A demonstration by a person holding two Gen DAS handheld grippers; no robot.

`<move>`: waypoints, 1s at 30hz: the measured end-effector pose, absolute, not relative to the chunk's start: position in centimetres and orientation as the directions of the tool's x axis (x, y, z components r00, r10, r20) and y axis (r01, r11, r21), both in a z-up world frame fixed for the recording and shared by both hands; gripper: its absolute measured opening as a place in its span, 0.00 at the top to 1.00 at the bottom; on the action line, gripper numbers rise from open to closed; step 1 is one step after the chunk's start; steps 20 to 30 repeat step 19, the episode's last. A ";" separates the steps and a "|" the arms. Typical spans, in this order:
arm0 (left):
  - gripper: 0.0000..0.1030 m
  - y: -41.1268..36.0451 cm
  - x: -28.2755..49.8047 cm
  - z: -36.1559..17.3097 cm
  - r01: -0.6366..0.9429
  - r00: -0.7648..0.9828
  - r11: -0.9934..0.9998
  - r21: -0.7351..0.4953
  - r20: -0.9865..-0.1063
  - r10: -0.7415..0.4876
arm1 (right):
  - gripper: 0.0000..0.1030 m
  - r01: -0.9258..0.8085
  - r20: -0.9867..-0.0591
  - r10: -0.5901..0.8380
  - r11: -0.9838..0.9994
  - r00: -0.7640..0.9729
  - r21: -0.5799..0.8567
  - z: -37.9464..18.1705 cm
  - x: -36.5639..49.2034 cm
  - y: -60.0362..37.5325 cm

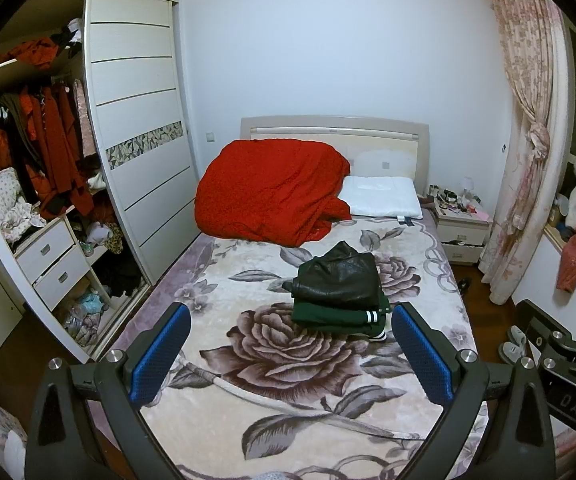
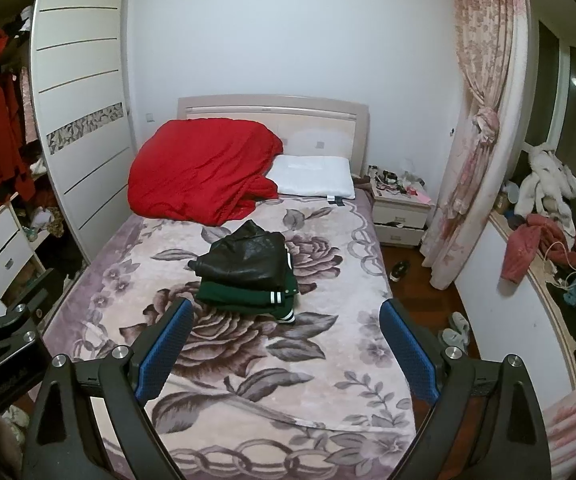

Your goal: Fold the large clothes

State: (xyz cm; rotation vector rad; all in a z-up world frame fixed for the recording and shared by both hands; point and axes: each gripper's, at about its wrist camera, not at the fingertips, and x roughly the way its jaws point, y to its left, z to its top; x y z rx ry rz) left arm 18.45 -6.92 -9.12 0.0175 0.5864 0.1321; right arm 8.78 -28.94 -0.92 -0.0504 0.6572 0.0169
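Bedroom w/ white walls, pretty messy tbh. Far left is the wardrobe (image 1: 136, 128), sliding door pushed aside so the red clothes (image 1: 48, 136) on the rail show, plus two white drawers (image 1: 50, 260) and random stuff piled below.

Next over is the bed (image 2: 307, 380), covered w/ a floral blanket, big grey-brown roses on cream. At the head end there's a red quilt (image 1: 268, 188) bunched up on the left against the headboard (image 1: 335, 128), and a white pillow (image 1: 383, 196) just beside it on the right.

Mid-bed is the folded stack: black leather jacket (image 1: 337, 276) lying on top of a green garment (image 1: 335, 314) w/ white-striped cuffs poking out at the right. Neat enough, nothing touching it.

My left gripper (image 1: 291, 356) hangs over the foot end of the blanket, blue pads spread wide, holding nothing. Right gripper (image 2: 286, 352) same deal, fingers wide apart, empty, stack sitting well beyond the tips. Each one peeks into the other's cam at the edge.

Right of the bed: nightstand (image 2: 401, 212) cluttered w/ small bits, then a pink floral curtain (image 2: 475, 120) tied back, slippers (image 2: 455, 328) on the wood floor, and a window ledge (image 2: 535, 280) w/ a white plush toy (image 2: 543, 184) and a reddish garment (image 2: 527, 248) slumped on it.
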 end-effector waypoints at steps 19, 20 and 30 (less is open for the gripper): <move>0.00 -6.1 18.0 -8.8 -0.138 0.829 0.989 0.053 -0.541 0.145 | 0.07 -0.042 -0.610 0.010 0.998 0.792 -0.038 -0.6 8.6 -29.1; 0.00 -6.1 18.0 -8.8 -0.138 0.829 0.989 0.053 -0.541 0.145 | 0.07 -0.042 -0.610 0.010 0.998 0.792 -0.038 -0.6 8.6 -29.1; 0.00 -6.1 18.0 -8.8 -0.138 0.829 0.989 0.053 -0.541 0.145 | 0.07 -0.042 -0.610 0.010 0.998 0.792 -0.038 -0.6 8.6 -29.1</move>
